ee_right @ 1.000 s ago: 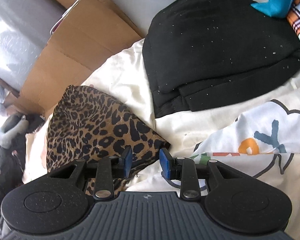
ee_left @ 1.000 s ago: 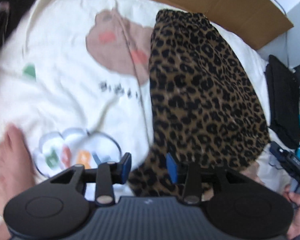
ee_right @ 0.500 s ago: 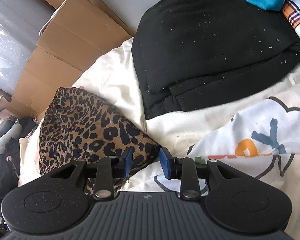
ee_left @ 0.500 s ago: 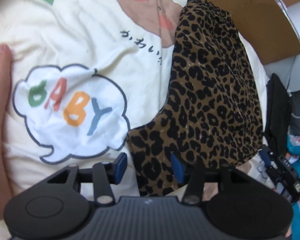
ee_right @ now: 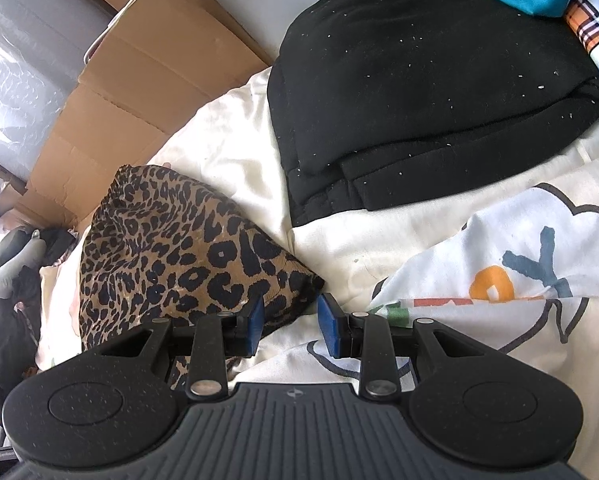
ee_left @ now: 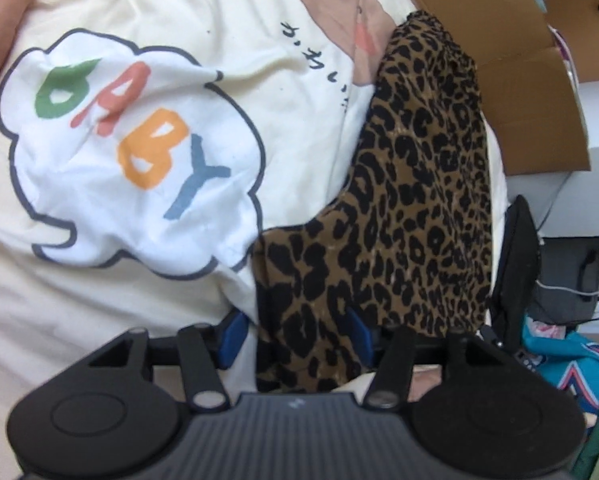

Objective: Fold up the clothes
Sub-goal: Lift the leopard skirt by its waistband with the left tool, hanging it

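Leopard garment (ee_left: 419, 200), the piece being folded, lies as a long strip on a cream quilt (ee_left: 99, 320) printed with a "BABY" cloud (ee_left: 131, 152), its near corner reaching down between the jaws of the left gripper (ee_left: 295, 336). A black garment (ee_right: 419, 80) sits already folded farther back on the quilt, with flattened cardboard (ee_right: 139, 92) beyond the bedding's edge. The left gripper's jaws have just been opening and stand wide, the leopard cloth's lower end between them but not visibly pinched; one blue pad is partly hidden behind the cloth. The right gripper (ee_right: 291, 320) hangs at the garment's other pointed corner with a narrower gap, one pad against the print's edge, the other over bare quilt, gripping nothing that can be seen. A bare hand (ee_left: 3, 20) rests at the quilt's far corner in the left view. The risk from here, as a judgement: if either gripper closes too deep it may catch the quilt along with the thin cloth and drag the bedding; a shallow bite on the slippery corner may let it slide free mid-fold, leaving the strip skewed.
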A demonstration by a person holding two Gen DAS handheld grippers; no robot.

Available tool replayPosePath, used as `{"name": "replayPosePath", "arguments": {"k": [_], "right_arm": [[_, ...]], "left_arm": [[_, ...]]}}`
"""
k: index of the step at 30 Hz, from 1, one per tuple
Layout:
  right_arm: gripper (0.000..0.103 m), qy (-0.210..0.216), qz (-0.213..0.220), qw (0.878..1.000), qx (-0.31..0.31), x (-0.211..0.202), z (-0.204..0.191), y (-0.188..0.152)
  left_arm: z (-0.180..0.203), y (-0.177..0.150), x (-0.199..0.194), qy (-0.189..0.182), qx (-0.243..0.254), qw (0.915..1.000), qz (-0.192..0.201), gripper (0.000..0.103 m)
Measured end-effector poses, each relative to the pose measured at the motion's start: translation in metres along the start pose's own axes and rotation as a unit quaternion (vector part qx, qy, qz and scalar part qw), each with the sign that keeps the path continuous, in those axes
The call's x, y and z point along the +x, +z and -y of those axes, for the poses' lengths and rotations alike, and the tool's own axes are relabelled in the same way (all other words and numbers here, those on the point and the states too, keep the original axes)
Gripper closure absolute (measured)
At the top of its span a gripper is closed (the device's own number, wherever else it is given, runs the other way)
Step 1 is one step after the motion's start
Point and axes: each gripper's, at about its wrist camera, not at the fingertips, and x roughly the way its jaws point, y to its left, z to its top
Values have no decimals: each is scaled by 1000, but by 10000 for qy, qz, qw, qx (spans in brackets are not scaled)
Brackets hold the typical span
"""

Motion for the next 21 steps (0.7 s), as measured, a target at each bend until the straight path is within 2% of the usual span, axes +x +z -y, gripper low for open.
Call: {"name": "replayPosePath", "arguments": {"k": [4,8,21], "right_arm": [[67,52,7,10000,55,0,2,-1],[67,68,14,10000,52,-1,3,-1],[67,-40,112,9999,74,-1,3,-1]], "left_arm": [[-9,2,-4,-345,-218,9992,2,60],[-7,0,-15,-636,-164,9978,70,64],[-12,1,4,-829,-199,9964,-15,61]]}}
